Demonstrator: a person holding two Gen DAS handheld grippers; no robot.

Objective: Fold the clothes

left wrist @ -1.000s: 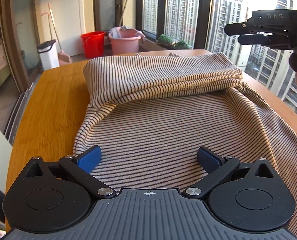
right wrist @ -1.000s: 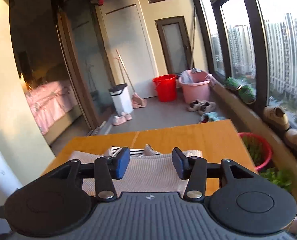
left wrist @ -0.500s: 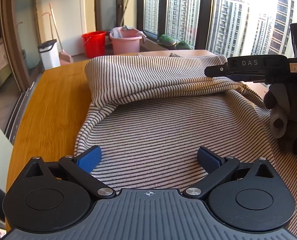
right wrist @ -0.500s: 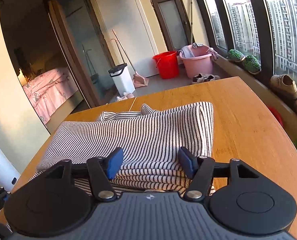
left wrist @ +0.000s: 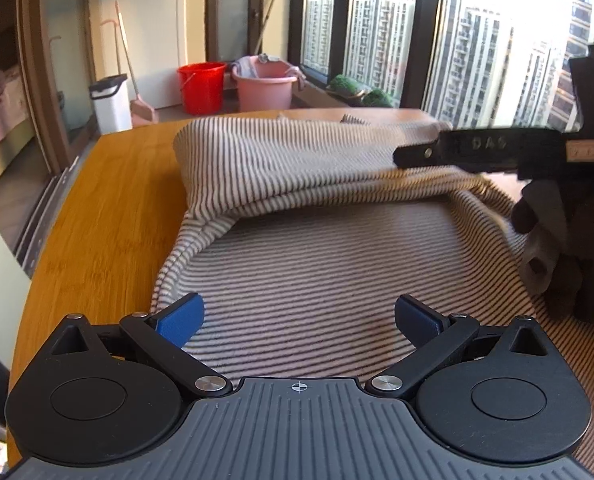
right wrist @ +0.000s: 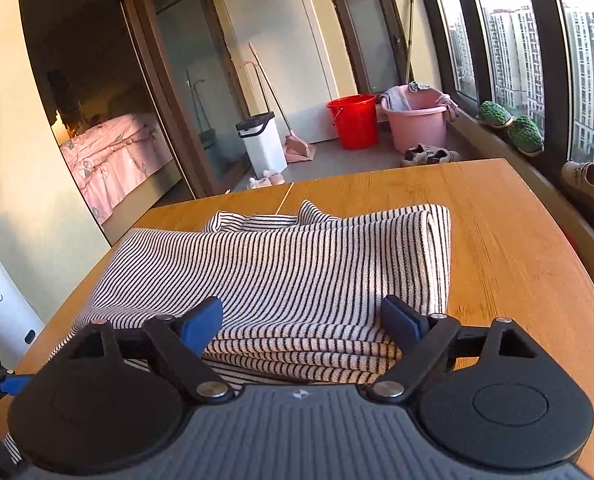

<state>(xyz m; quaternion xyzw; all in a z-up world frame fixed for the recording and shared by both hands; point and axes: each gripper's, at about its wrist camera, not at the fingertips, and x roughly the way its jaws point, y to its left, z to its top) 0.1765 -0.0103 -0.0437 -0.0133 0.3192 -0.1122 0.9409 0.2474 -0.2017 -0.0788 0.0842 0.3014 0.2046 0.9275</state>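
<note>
A black-and-white striped garment [left wrist: 305,264] lies on the wooden table [left wrist: 109,200], its far part folded into a thick stack [left wrist: 289,164]. My left gripper [left wrist: 297,320] is open and empty, low over the garment's near flat part. My right gripper [right wrist: 301,322] is open, its blue pads either side of the folded stack's near edge [right wrist: 297,344], just above it. In the left wrist view the right gripper [left wrist: 413,156] reaches in from the right over the fold, held by a gloved hand. The collar [right wrist: 257,222] shows at the far end.
Bare table [right wrist: 509,248] lies right of the stack, with the window sill and shoes beyond its right edge. A red bucket [right wrist: 353,120], pink tub [right wrist: 415,122] and white bin [right wrist: 261,144] stand on the floor past the table's far end.
My right gripper has come down from high above the table to the folded stack and opened wider. My left gripper has stayed put, open over the garment.
</note>
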